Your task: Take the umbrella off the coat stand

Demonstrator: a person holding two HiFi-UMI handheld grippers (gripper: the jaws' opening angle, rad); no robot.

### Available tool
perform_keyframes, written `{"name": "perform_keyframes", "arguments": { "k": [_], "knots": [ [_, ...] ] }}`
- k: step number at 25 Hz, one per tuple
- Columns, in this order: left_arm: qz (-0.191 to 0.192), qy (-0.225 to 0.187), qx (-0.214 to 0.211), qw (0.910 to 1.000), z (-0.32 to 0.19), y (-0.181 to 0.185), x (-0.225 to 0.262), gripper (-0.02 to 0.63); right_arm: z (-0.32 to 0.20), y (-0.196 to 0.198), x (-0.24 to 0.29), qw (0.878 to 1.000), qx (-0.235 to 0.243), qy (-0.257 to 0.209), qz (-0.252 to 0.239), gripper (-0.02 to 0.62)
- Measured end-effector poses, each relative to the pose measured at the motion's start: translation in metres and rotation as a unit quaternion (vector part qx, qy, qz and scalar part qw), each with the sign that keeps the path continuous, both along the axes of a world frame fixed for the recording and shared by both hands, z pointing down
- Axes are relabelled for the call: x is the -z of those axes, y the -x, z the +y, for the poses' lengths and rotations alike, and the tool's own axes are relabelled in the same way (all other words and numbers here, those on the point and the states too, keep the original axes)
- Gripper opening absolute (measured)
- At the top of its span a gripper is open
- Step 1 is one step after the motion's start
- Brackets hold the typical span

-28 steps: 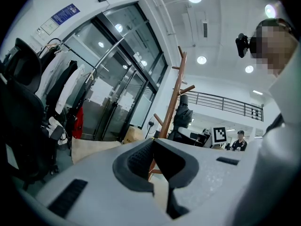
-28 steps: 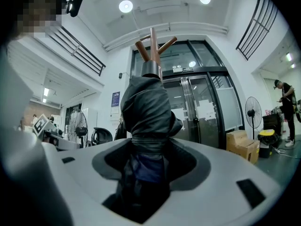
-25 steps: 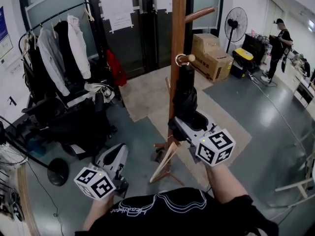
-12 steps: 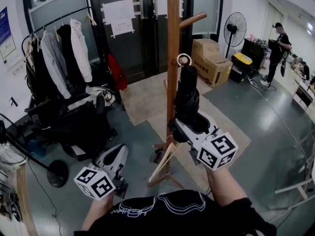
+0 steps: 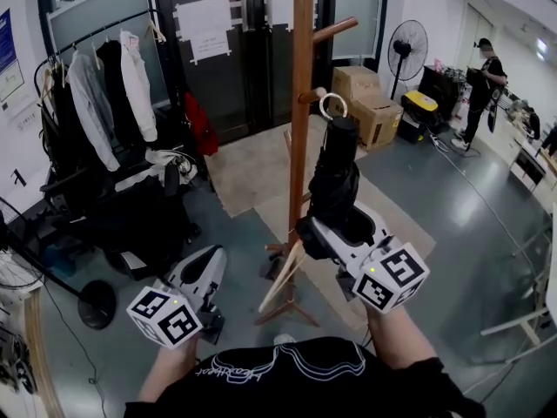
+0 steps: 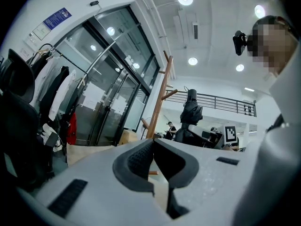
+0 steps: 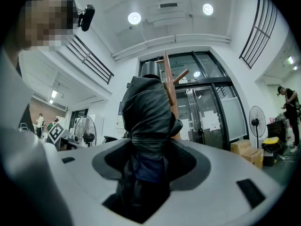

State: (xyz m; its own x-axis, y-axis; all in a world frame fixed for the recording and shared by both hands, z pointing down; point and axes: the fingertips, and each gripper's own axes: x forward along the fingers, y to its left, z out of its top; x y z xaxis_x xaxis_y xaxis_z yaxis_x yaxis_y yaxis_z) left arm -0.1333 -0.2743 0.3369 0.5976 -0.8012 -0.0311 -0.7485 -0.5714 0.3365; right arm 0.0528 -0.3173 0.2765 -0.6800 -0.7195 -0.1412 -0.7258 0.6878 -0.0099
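Our left claw (image 5: 211, 264) idles low, closed and empty. Our right claw (image 5: 332, 226) stays clamped on the folded umbrella (image 5: 335, 177). Its loop (image 5: 333, 104) has now slipped off the peg (image 5: 309, 97), so the umbrella is free of the coat stand (image 5: 301, 59).

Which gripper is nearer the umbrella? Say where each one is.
Right. The right gripper is closed on the umbrella, gripping its lower part beside the coat stand. The left gripper is closed and empty, lower and off to the left, clear of the umbrella.
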Motion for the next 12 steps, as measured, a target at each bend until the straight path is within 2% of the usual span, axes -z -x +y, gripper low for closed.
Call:
{"name": "perform_keyframes", "arguments": {
  "k": [12],
  "knots": [
    [-0.006, 0.012, -0.041, 0.9991, 0.026, -0.024, -0.015, 0.006, 0.049, -0.008, -0.049, 0.998, -0.001, 0.057, -0.004, 0.249]
  ]
}}
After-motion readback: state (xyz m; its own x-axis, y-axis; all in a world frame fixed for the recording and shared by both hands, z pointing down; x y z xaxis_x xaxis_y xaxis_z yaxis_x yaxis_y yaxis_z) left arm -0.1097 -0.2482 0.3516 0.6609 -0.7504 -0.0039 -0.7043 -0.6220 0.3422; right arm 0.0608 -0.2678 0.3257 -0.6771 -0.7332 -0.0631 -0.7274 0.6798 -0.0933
